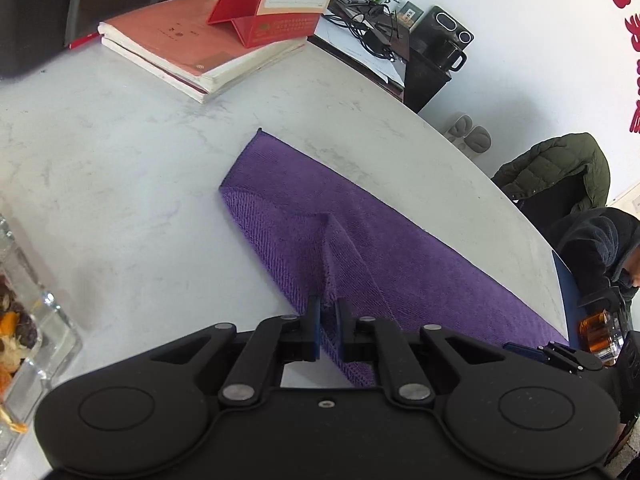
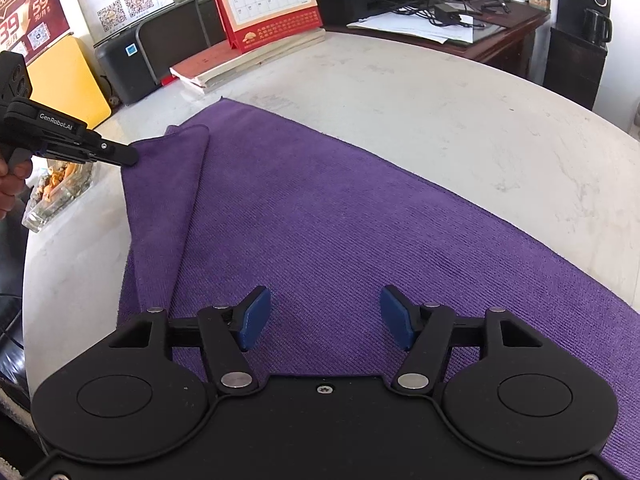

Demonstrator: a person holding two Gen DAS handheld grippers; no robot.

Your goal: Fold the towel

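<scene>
**Left jaws pinch the towel, right jaws apart above it**

Your left gripper (image 1: 329, 320) has its jaws clamped on a raised ridge of the purple microfibre towel (image 2: 320, 208), which lies spread on the pale marbled bench (image 2: 460, 120). Your right gripper (image 2: 325, 316) hangs over the cloth with jaws wide apart. The left tool's side reads "GenRobot.AI". Beside it a clear glass dish (image 2: 56, 196) holds orange and brown pieces. Farther off, a red desk calendar (image 2: 272, 4) stands on stacked red-covered books (image 2: 240, 62).

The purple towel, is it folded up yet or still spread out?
Mostly spread out. The towel lies flat on the table; only one edge is turned over, where the left gripper pinches it.
</scene>
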